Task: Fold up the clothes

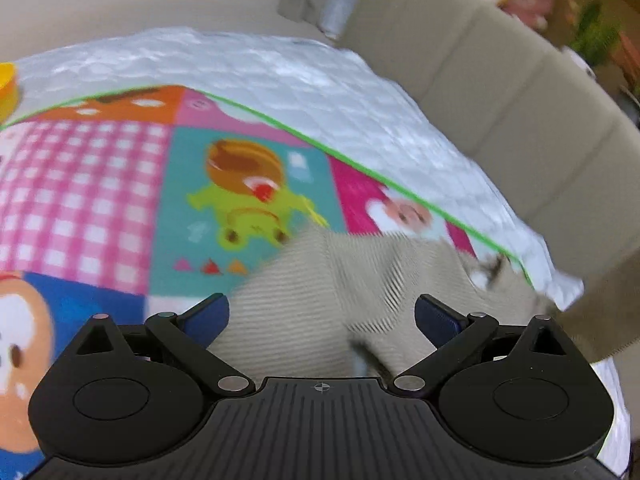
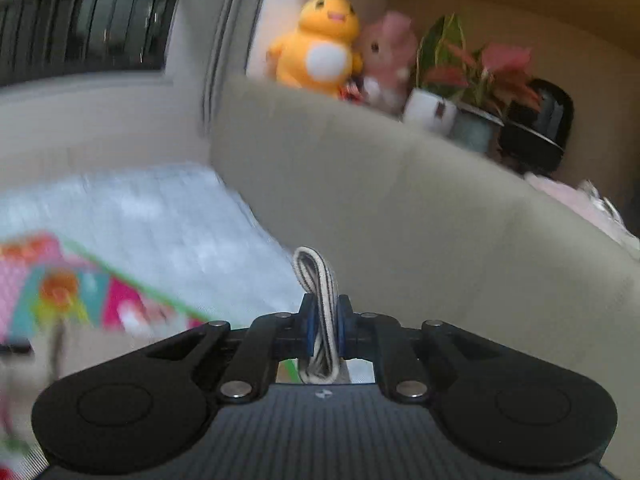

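Note:
A beige striped garment [image 1: 320, 280] lies bunched on a colourful cartoon play mat [image 1: 120, 184], blurred by motion. My left gripper [image 1: 322, 312] is open, its blue-padded fingers spread just above the garment's near part. My right gripper [image 2: 325, 320] is shut on a folded edge of the striped garment [image 2: 318, 276], which sticks up between the pads, held above the bed.
The mat lies on a white quilted cover [image 1: 280, 76] beside a beige padded headboard [image 1: 500, 92]. Behind the headboard [image 2: 400, 208] sit a yellow plush toy [image 2: 320, 44], a pink plush [image 2: 386, 52] and potted plants [image 2: 460, 76].

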`<action>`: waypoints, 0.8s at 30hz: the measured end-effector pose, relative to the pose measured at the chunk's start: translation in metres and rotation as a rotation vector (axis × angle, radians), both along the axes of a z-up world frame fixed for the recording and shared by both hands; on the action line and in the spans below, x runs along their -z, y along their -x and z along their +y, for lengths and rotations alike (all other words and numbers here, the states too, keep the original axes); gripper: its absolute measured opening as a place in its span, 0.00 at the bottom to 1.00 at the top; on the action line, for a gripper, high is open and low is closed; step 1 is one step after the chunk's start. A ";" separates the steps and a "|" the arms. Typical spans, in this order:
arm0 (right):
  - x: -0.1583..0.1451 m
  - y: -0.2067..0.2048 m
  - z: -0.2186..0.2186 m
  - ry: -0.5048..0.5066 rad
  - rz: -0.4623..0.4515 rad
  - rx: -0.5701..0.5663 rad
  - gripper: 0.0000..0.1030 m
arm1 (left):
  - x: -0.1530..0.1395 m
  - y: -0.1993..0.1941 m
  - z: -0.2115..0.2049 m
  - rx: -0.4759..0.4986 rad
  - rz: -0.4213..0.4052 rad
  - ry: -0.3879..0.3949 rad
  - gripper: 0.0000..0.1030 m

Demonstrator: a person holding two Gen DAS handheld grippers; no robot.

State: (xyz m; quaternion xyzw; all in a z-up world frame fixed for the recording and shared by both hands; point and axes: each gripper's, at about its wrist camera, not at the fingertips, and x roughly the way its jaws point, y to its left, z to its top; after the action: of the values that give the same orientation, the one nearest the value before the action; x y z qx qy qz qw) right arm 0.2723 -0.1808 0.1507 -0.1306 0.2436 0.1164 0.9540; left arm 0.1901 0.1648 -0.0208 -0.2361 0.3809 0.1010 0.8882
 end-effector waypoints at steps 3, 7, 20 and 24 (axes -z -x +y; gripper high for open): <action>-0.002 -0.010 0.031 -0.069 0.038 -0.042 0.10 | -0.005 0.005 0.023 -0.073 -0.018 0.008 0.99; 0.024 -0.014 0.078 -0.096 0.104 -0.096 0.10 | -0.001 0.007 0.045 -0.140 -0.009 0.057 0.99; 0.080 -0.018 0.124 -0.187 0.172 -0.184 0.47 | 0.008 0.001 0.034 -0.048 0.021 0.016 1.00; 0.098 0.001 0.091 -0.260 0.236 -0.149 0.79 | 0.007 0.000 0.013 0.026 0.016 -0.068 1.00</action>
State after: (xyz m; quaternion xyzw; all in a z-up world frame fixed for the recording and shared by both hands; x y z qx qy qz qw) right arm 0.2718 -0.0899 0.0526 -0.0094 0.3261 0.2317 0.9164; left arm 0.1899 0.1777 -0.0277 -0.1999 0.3877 0.1041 0.8938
